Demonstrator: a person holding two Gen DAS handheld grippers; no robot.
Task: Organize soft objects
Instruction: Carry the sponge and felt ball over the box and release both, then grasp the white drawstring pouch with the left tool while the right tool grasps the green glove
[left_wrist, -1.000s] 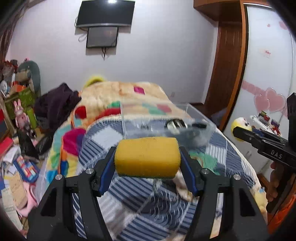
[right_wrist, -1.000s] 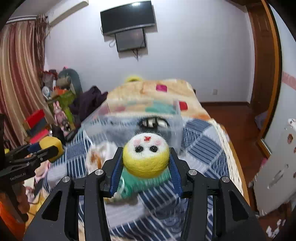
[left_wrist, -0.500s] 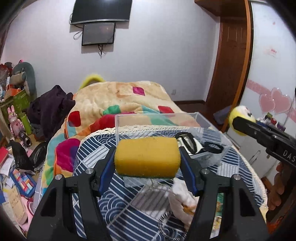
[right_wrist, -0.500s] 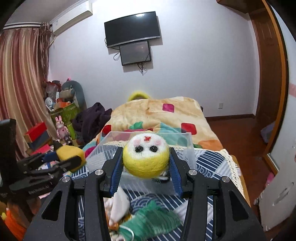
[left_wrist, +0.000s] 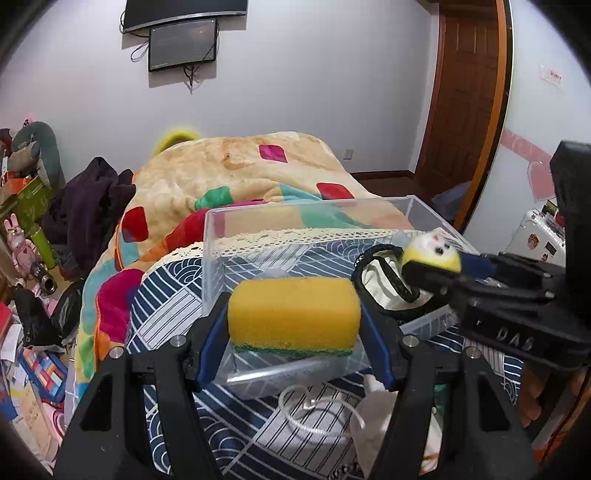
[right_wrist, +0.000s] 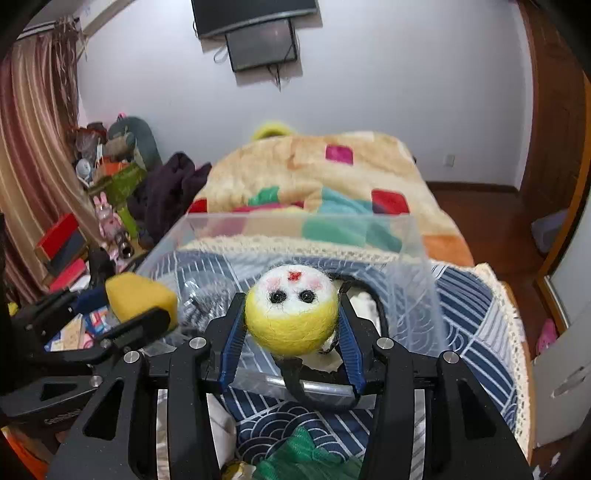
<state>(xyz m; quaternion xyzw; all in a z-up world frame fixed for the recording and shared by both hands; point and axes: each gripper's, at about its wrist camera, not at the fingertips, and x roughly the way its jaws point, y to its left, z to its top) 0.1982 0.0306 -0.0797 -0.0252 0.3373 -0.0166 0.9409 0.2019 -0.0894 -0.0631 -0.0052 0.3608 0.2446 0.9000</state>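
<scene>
Both grippers have advanced toward the clear plastic bin (left_wrist: 413, 206) since half a second ago, so its near rim now sits just under our fingertips and the wall screens have slid to the top edge of both views. Our left gripper (left_wrist: 293, 317) is closed on a yellow sponge (left_wrist: 293, 312), a rounded porous block with a thin green scouring layer along its underside, held above the bin's near wall. Our right gripper (right_wrist: 291, 319) is clamped on a yellow felt ball (right_wrist: 291, 308), fuzzy wool with a white face, two black bead eyes, pink cheeks and a red mark, held over the bin interior. Inside the bin lies a cream fabric item with black straps (left_wrist: 384, 273). The bin rests on a blue-and-white patterned cloth (right_wrist: 476, 306) with a lace edge, in front of a multicoloured blanket (left_wrist: 258, 166).
</scene>
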